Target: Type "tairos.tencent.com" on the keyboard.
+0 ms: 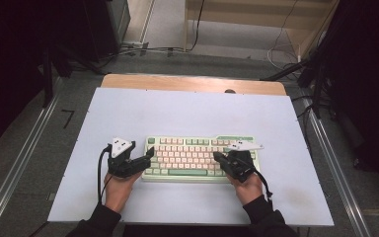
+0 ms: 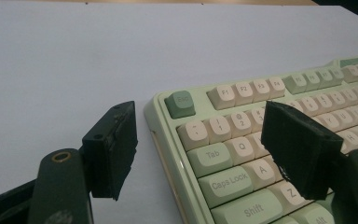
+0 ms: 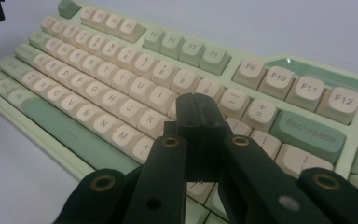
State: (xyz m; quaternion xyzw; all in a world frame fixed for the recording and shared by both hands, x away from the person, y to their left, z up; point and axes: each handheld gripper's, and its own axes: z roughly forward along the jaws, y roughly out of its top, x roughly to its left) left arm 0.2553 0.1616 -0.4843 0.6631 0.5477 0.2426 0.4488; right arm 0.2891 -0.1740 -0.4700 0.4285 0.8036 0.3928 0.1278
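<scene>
On white mat, green-and-cream keyboard (image 1: 197, 158), level.

Green-and-cream keyboard (image 1: 197, 158), pale lavender-grey table (image 1: 187, 111)

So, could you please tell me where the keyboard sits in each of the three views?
High view: the keyboard lies at the centre of the table, between the two grippers.
Left gripper view: its left end fills the lower right.
Right gripper view: it runs from upper left to right edge.
Shared landmark: the green Esc key at its top-left corner.
</scene>
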